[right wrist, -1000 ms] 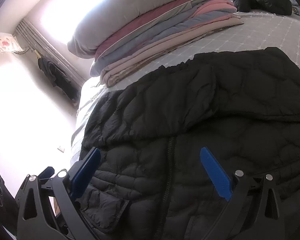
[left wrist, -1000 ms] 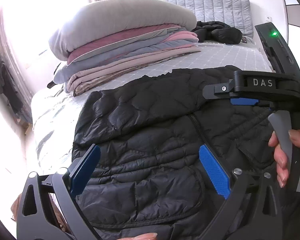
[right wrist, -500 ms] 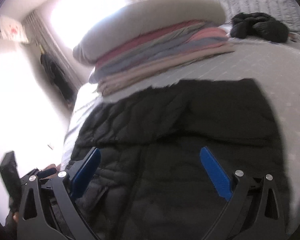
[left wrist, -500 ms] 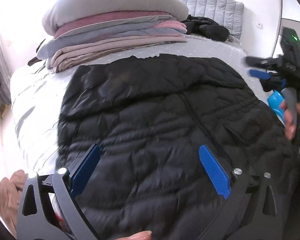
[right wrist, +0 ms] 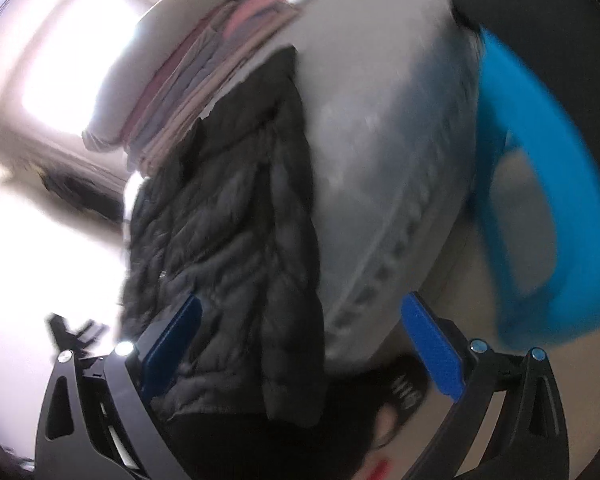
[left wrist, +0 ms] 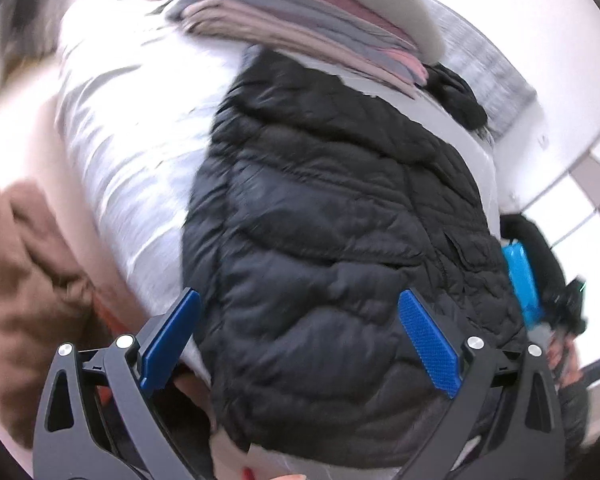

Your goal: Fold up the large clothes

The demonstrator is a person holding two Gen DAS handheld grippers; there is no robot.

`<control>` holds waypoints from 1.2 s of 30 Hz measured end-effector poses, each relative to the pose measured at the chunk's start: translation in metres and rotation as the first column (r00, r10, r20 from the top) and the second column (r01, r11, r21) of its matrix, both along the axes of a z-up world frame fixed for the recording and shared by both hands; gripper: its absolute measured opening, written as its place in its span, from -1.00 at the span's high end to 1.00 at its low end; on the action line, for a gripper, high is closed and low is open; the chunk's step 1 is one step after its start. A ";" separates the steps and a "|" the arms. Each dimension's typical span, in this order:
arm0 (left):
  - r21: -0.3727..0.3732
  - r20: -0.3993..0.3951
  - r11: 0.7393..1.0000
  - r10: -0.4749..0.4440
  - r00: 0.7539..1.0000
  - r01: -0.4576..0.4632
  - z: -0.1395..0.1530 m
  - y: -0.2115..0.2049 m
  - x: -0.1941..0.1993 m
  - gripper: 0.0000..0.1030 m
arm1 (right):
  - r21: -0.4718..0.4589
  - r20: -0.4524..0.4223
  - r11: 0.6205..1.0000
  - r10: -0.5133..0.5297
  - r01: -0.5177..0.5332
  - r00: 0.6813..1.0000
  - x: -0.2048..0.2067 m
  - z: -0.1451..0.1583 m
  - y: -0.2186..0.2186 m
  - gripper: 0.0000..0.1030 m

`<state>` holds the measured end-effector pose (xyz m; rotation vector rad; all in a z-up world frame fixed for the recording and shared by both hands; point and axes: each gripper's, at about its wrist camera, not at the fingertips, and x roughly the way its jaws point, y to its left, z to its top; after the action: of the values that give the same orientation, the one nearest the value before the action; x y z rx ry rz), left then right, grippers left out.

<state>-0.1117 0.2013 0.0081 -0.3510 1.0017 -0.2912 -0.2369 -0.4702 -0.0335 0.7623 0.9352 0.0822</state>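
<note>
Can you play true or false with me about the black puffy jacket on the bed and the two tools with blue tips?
1. The black jacket lies on the bed. True.
2. The left tool is squeezing the jacket. False: it is open and holds nothing.
3. A stack of folded bedding sits beyond the jacket. True.
4. The jacket is bright red. False: it is black.
5. The right tool is open. True.
</note>
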 end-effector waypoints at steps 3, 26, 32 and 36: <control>-0.093 -0.066 0.994 0.046 0.997 -0.052 -0.013 0.022 -0.005 -0.85 | 0.189 0.016 0.982 0.012 -0.014 1.000 0.003 -0.025 -0.004 -0.87; -0.431 -0.343 0.891 -0.016 0.939 -0.142 -0.131 0.028 0.001 -0.85 | 0.478 0.003 0.841 0.287 -0.254 0.958 0.054 -0.082 0.018 -0.87; -0.316 -0.325 0.945 -0.026 0.945 -0.082 -0.119 0.012 -0.012 -0.40 | 0.336 -0.002 0.888 0.335 -0.315 0.942 0.054 -0.058 0.041 0.53; -0.314 -0.285 0.948 -0.037 0.958 -0.057 -0.095 0.013 -0.019 0.70 | 0.262 0.014 0.914 0.318 -0.310 0.948 0.049 -0.037 0.053 0.70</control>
<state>-0.1307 0.2139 -0.0873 -0.7101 1.2412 -0.4027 -0.1882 -0.4169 -0.0708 0.8507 1.0819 0.4873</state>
